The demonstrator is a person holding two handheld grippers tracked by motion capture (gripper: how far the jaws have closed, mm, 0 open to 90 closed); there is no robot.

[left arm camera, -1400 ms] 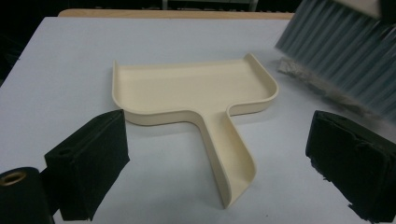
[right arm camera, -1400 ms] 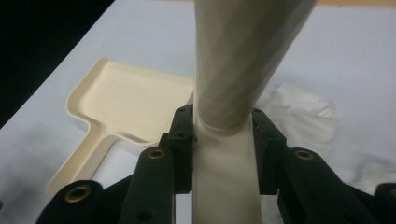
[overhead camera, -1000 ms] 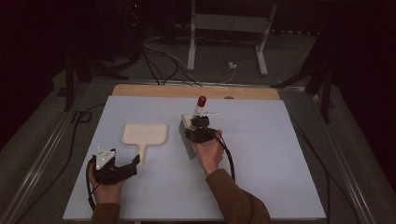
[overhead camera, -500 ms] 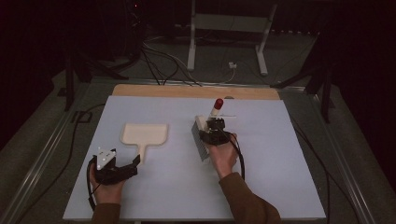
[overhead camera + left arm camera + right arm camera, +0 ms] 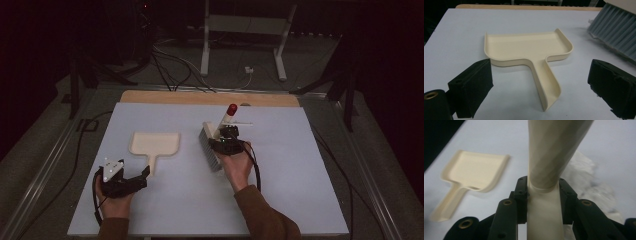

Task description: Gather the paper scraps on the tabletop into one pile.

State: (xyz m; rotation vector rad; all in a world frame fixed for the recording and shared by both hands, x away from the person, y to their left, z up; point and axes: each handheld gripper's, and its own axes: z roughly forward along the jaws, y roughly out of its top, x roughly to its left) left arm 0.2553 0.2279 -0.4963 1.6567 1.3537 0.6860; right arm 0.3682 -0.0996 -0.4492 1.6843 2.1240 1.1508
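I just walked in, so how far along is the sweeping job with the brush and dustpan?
Done: the right gripper has shut on the brush handle and holds it. In hand: the left gripper, jaws open, sits near the dustpan handle without touching it. Left: gripping the dustpan and sweeping the pale crumpled scrap into it.
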